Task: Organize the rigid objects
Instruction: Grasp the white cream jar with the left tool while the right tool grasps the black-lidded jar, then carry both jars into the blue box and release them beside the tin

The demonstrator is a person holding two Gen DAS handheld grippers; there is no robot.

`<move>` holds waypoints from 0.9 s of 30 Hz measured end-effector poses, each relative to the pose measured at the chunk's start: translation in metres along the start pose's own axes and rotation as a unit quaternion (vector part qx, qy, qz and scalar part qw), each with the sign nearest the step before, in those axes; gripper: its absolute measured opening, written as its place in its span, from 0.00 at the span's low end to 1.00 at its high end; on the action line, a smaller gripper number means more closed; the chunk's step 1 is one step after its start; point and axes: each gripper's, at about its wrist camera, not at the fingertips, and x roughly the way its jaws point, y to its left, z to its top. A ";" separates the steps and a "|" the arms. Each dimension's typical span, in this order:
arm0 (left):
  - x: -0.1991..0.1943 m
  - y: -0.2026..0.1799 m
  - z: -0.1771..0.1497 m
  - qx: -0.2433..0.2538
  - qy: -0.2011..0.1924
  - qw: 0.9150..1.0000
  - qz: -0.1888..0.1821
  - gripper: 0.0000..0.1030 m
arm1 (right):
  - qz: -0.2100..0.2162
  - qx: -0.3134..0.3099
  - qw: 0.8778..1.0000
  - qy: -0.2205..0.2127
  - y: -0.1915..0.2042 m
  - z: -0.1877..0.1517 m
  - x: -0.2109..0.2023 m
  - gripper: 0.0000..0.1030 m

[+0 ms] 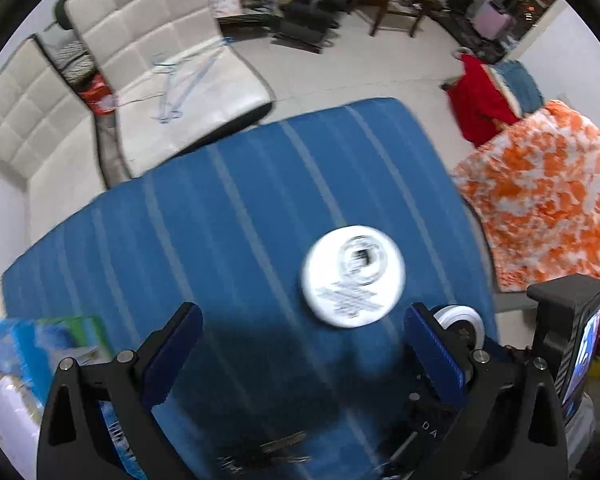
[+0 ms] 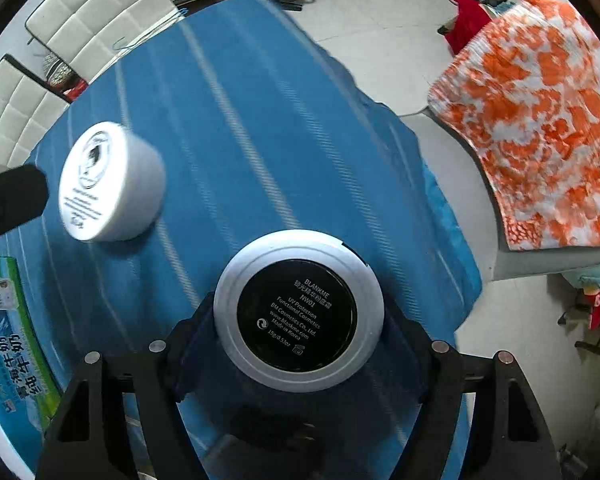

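Note:
A white round jar (image 1: 353, 276) with a printed label stands on the blue striped cloth (image 1: 228, 216), just ahead of my open, empty left gripper (image 1: 302, 340). In the right wrist view the same jar (image 2: 110, 182) sits at the left on the cloth (image 2: 260, 128). My right gripper (image 2: 298, 332) is shut on a silver cosmetic compact (image 2: 298, 316) with a black label, held above the cloth. The compact's edge (image 1: 460, 318) and the right gripper show at the right of the left wrist view.
A blue and green milk carton box (image 2: 8, 344) lies at the table's left edge, also in the left wrist view (image 1: 48, 344). White padded chairs (image 1: 156, 52) stand beyond the table. An orange and white blanket (image 2: 540, 112) lies to the right. The left gripper's black tip (image 2: 12, 200) shows beside the jar.

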 end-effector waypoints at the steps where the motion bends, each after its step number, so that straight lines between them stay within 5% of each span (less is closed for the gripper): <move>1: 0.004 -0.002 0.003 -0.002 0.006 1.000 -0.014 1.00 | 0.000 0.003 1.000 0.000 -0.003 -0.001 -0.002 0.76; 8: 0.041 -0.009 0.019 -0.008 0.048 0.998 -0.027 1.00 | -0.010 0.023 1.000 -0.004 -0.018 0.000 0.001 0.76; 16: 0.082 -0.033 0.019 0.045 0.089 0.995 0.006 0.98 | -0.029 0.013 0.999 -0.012 -0.003 0.010 0.002 0.76; 18: 0.081 -0.039 0.019 0.067 0.073 0.995 0.020 0.90 | -0.032 0.009 0.999 -0.014 0.000 0.011 0.002 0.76; 19: 0.077 -0.041 0.020 0.079 0.057 0.995 0.036 0.68 | -0.034 0.007 0.999 -0.014 0.001 0.012 0.001 0.76; 20: 0.073 -0.042 0.020 0.088 0.045 0.994 0.046 0.64 | -0.034 0.006 0.999 -0.014 0.003 0.011 0.001 0.76; 27: 0.066 -0.022 0.004 0.072 0.040 0.996 0.021 0.63 | -0.038 -0.018 0.998 -0.036 0.020 0.002 -0.019 0.76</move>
